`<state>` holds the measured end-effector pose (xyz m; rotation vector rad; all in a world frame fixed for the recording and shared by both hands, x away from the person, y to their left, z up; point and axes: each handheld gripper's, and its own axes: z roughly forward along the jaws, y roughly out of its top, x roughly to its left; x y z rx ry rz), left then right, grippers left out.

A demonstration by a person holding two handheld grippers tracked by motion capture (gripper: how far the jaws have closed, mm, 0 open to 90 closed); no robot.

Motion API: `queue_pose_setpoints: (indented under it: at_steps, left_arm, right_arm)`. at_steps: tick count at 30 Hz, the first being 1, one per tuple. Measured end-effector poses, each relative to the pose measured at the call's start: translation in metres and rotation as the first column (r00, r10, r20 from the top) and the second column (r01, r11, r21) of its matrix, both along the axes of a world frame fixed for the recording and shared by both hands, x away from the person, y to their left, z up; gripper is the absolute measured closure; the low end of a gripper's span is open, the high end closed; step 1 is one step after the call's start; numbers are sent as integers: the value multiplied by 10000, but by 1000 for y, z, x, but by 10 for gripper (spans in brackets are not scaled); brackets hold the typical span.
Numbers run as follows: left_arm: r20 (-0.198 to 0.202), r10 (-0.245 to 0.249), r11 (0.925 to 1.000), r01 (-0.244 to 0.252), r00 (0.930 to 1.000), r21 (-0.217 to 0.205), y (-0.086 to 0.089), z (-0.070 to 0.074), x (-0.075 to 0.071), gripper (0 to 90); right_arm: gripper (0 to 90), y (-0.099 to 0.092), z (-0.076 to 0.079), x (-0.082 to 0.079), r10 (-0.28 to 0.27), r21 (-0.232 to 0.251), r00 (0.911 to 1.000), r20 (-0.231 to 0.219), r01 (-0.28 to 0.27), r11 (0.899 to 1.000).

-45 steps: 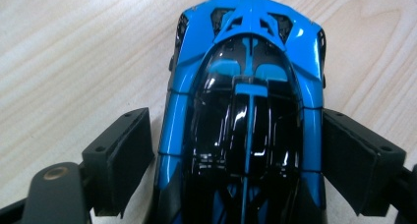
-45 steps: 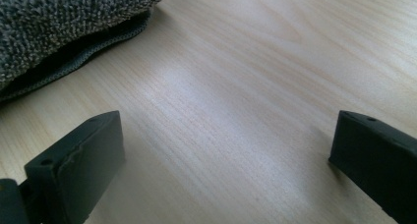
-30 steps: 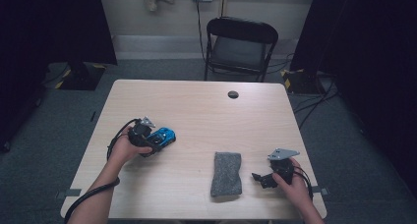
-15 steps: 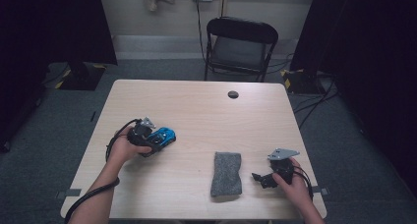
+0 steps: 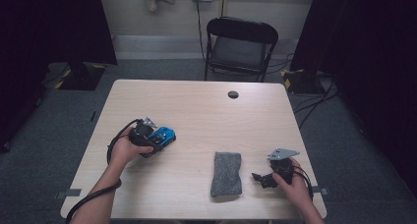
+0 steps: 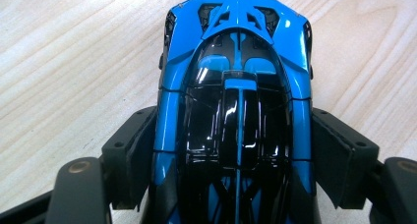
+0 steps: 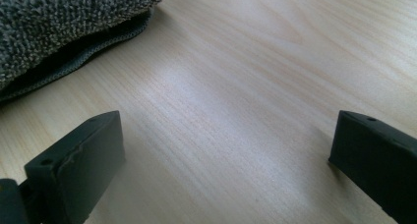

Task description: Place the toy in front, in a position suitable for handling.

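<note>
A blue and black toy car [image 5: 166, 134] rests on the wooden table [image 5: 196, 111] at the left. My left gripper [image 5: 157, 140] is shut on it. In the left gripper view its pads [image 6: 130, 155] press on both sides of the car [image 6: 236, 86], and the jaws have just been closing on it. A folded grey cloth [image 5: 226, 172] lies flat near the front edge. Just right of it, my right gripper [image 5: 259, 178] sits low on the table and points left toward the cloth. Its jaws stand open around bare wood [image 7: 226, 155], with the cloth's edge [image 7: 59, 22] ahead.
A small black round cap [image 5: 233, 94] sits in the tabletop at the far side. A black folding chair [image 5: 241, 42] stands beyond the table. The left gripper's black cable [image 5: 113, 145] loops beside the person's left wrist. Bare wood lies between the car and the cloth.
</note>
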<state>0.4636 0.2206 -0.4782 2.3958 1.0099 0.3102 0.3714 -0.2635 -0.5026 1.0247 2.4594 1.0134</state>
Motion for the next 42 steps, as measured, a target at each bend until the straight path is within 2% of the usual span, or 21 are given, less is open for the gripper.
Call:
queue_pose_setpoints:
  at_steps: [11, 15, 18, 23, 27, 37, 42]
  left_arm:
    - [-214, 59, 10000, -59, 9998, 37, -3, 3, 1, 262]
    - [-272, 67, 9999, -69, 9996, -96, -5, 6, 1, 262]
    - [-387, 14, 10000, -13, 9993, 26, -6, 8, 2, 262]
    - [-248, -34, 10000, 32, 9997, -68, -6, 14, 2, 262]
    - [-306, -23, 9999, 19, 9995, -114, -9, 20, 3, 262]
    - [-279, -569, 9983, 566, 9980, -100, -28, 30, 7, 262]
    - [-298, -685, 9973, 677, 9972, -276, -39, 31, 10, 261]
  right_arm:
    - [0, 0, 0, 0, 3, -1, 10000, -4, -3, 10000]
    - [0, 0, 0, 0, 4, -2, 10000, -3, -4, 10000]
    - [0, 0, 0, 0, 4, -1, 10000, -3, -4, 10000]
    - [0, 0, 0, 0, 6, 0, 10000, -4, -6, 10000]
    - [0, 0, 0, 0, 4, -1, 10000, -3, -4, 10000]
    - [0, 0, 0, 0, 5, 0, 10000, -3, -5, 10000]
    - [0, 0, 0, 0, 4, -1, 10000, -4, -4, 10000]
